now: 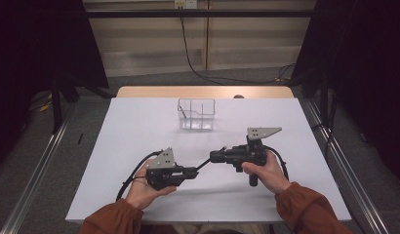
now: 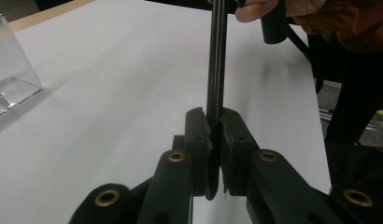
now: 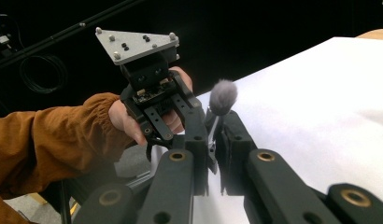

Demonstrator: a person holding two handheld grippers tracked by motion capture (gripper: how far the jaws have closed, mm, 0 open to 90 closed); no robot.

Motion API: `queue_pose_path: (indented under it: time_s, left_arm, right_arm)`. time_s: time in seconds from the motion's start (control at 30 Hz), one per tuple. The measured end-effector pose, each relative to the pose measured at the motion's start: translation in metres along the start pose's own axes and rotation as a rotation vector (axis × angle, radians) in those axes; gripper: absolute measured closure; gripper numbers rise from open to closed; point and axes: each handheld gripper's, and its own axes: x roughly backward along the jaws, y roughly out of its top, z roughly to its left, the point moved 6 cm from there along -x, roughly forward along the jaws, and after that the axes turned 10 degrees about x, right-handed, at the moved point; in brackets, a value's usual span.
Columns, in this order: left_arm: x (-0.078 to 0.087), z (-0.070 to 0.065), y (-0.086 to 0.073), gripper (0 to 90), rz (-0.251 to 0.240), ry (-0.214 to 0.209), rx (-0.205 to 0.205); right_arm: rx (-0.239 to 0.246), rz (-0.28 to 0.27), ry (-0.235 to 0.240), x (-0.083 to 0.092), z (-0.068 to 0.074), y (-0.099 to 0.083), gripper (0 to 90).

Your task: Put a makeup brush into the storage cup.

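Gripping one slim black brush (image 1: 204, 163) between them, both grippers hover low over the white tabletop (image 1: 139, 126), nearer the person than the clear divided box (image 1: 196, 115). Left gripper (image 1: 194, 171) fingers (image 2: 197, 140) closed on the dark handle end. Right gripper (image 1: 213, 156) fingers (image 3: 236, 140) clamped on the metal ferrule just under the grey bristle tuft (image 3: 223, 96); brush spans the gap between the two grippers.
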Motion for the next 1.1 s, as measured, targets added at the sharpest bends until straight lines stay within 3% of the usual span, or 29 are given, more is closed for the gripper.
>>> queue_pose_path:
  time_s: [0.2, 0.47, 0.63, 0.77, 0.9, 1.1]
  left_arm:
    - [0.001, 0.003, 0.002, 79.3, -0.015, 0.015, 0.030]
    - [0.007, 0.008, 0.005, 63.1, -0.039, 0.062, 0.055]
    - [0.013, 0.011, 0.009, 46.3, -0.065, 0.095, 0.099]
    - [0.015, 0.013, 0.011, 34.7, -0.076, 0.112, 0.113]
    - [0.017, 0.015, 0.014, 17.1, -0.088, 0.153, 0.137]
    - [0.021, 0.015, 0.019, 6.8, -0.117, 0.150, 0.149]
  right_arm:
    - [0.001, 0.004, -0.006, 0.002, 0.000, 0.001, 83.8]
    - [0.017, 0.004, -0.015, 0.002, 0.001, 0.008, 83.8]
    - [0.020, 0.029, -0.032, 0.006, -0.002, 0.009, 83.7]
    - [0.020, 0.059, -0.026, 0.010, -0.002, 0.009, 83.8]
    - [0.026, 0.090, -0.033, 0.012, -0.004, 0.009, 83.7]
    - [0.028, 0.129, -0.048, 0.018, -0.009, 0.011, 83.7]
